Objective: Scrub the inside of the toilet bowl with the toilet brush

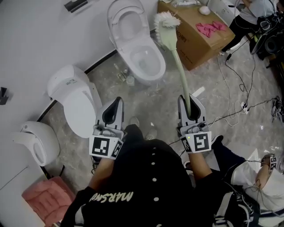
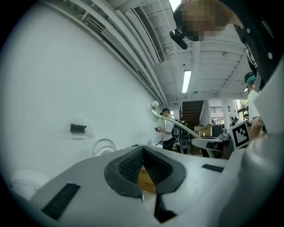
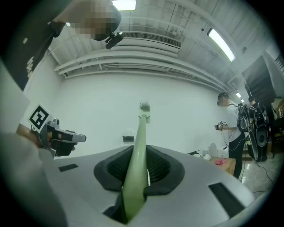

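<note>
The white toilet (image 1: 144,62) stands at the top middle of the head view with its lid (image 1: 127,18) up and its bowl open. My right gripper (image 1: 187,99) is shut on the pale green handle (image 1: 179,66) of the toilet brush. The brush's white bristle head (image 1: 166,23) is raised in the air to the right of the toilet, above the bowl's level. In the right gripper view the handle (image 3: 137,159) runs up between the jaws to the brush end (image 3: 144,107). My left gripper (image 1: 116,102) is shut and holds nothing, and it points towards the wall (image 2: 53,88).
A cardboard box (image 1: 195,37) with pink gloves (image 1: 211,28) stands right of the toilet. Two other white toilets (image 1: 75,97) (image 1: 37,142) sit at the left, with a pink cushion (image 1: 44,197) below them. Cables (image 1: 235,88) run over the floor at right. A person (image 1: 253,13) stands at top right.
</note>
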Demonstrator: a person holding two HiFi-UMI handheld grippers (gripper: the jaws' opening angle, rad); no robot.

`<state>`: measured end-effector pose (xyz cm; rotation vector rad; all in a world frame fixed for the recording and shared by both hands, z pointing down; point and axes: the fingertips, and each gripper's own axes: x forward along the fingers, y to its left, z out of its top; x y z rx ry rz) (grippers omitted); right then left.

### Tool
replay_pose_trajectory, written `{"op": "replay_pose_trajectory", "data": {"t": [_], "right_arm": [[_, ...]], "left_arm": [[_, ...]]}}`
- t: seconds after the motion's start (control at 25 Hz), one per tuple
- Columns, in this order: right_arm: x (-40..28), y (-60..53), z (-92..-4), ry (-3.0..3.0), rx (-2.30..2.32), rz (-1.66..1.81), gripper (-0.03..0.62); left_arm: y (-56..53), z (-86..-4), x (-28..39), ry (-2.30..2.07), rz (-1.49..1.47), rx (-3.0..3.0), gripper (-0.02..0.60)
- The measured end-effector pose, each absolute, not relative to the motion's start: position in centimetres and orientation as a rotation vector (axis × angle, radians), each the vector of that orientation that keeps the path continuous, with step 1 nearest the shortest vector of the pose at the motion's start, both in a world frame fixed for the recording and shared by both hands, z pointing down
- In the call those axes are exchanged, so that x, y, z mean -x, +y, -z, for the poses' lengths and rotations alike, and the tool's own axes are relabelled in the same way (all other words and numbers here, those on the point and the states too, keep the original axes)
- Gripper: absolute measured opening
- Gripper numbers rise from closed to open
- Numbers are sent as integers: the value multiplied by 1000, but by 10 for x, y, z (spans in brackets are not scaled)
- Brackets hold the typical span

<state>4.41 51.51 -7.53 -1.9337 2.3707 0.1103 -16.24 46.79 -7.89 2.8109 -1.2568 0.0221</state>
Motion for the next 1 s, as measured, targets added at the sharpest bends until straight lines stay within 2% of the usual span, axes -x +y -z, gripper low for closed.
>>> {"op": "replay_pose_trajectory", "data": {"t": [0.44,1.0], "right_arm": [[-74,462,62,2358,1962,-79,84],[-99,282,67,2367,2036,-93,83]], "left_arm": [[406,64,136,-1226,-12,-2803,26],[211,74,103,-1148,1,-2834,26]]}}
